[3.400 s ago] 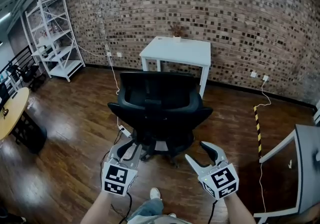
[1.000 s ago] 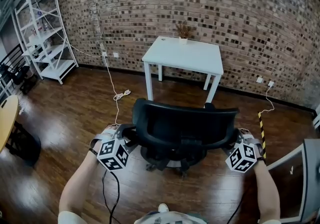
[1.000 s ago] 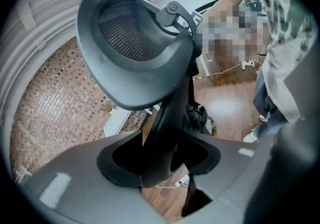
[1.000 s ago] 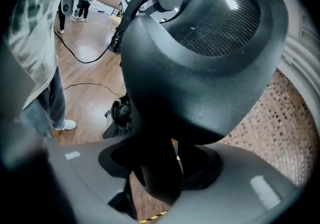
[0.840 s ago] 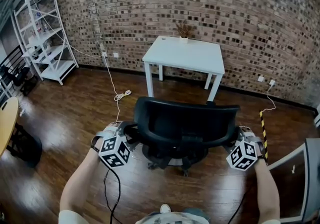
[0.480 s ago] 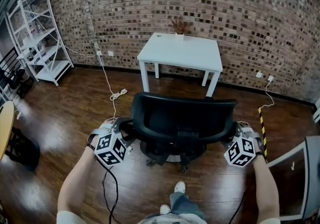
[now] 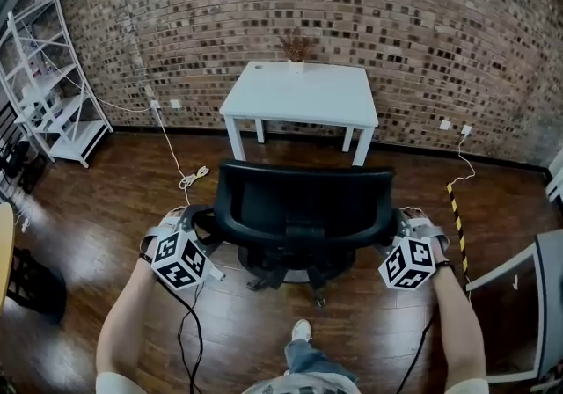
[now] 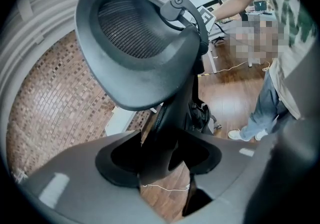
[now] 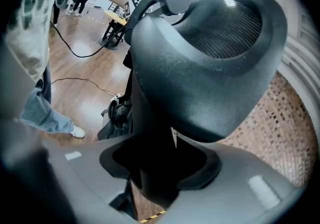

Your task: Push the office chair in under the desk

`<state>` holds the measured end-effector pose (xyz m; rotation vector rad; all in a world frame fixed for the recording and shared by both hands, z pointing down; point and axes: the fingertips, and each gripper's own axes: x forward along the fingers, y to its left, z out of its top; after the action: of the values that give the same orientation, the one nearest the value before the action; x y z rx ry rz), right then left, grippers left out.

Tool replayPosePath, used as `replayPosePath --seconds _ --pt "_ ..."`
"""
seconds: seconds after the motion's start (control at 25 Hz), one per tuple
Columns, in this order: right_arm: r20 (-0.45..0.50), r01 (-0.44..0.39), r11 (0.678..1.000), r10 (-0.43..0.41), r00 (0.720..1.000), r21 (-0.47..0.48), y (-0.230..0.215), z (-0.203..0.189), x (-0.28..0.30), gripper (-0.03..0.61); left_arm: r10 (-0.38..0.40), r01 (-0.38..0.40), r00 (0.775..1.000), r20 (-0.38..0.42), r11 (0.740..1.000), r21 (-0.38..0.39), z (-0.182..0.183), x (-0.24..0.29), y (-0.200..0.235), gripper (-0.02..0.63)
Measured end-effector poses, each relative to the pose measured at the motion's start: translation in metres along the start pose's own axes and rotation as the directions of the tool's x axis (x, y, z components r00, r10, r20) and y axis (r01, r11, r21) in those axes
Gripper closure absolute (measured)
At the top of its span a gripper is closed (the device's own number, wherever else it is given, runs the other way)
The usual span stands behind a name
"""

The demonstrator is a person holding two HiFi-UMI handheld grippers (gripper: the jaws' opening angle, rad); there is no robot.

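Your left tongs (image 7: 195, 227) pinch the dark side frame of the office chair (image 7: 303, 206); the chair stands on the wood floor (image 7: 106, 207) just in front of the white tabletop (image 7: 299, 91) — back toward you, not yet under it; your right tongs (image 7: 400, 225) are closing — the chair's other side frame fills the gap, touching both.

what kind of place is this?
Probably an office or loft-style workspace: a white desk against a bare brick wall, a black swivel chair on a wood floor, and open shelving at left.
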<state>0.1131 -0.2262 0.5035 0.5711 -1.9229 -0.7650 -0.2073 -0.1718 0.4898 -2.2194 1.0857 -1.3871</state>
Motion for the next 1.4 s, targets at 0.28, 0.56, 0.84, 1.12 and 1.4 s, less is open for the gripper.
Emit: replayPosePath --seconds 0.28,0.56,0.84,1.12,1.4 --pt "-0.032 -0.007 1.000 0.007 0.999 0.002 -0.038 -0.017 0.034 0.370 -0.010 0.010 1.000 0.009 1.000 0.002 0.010 0.036 0.034 0.360" --pt "-0.039 -0.004 1.000 0.004 0.999 -0.005 -0.074 -0.032 0.072 0.370 -0.006 0.006 1.000 0.005 1.000 -0.008 0.016 0.074 0.066 0.360" --pt "-0.028 0.012 1.000 -0.013 1.000 -0.015 -0.108 -0.038 0.106 0.370 -0.006 0.005 1.000 -0.016 1.000 -0.022 0.016 0.105 0.099 0.360" --pt "-0.020 0.024 0.999 -0.024 1.000 -0.022 -0.139 -0.046 0.136 0.370 -0.010 0.008 0.999 -0.037 0.999 -0.035 0.018 0.133 0.127 0.360" --pt "-0.034 0.026 0.999 -0.027 0.999 -0.022 -0.168 -0.055 0.164 0.370 -0.013 0.012 0.999 -0.032 0.999 -0.035 0.023 0.159 0.155 0.360"
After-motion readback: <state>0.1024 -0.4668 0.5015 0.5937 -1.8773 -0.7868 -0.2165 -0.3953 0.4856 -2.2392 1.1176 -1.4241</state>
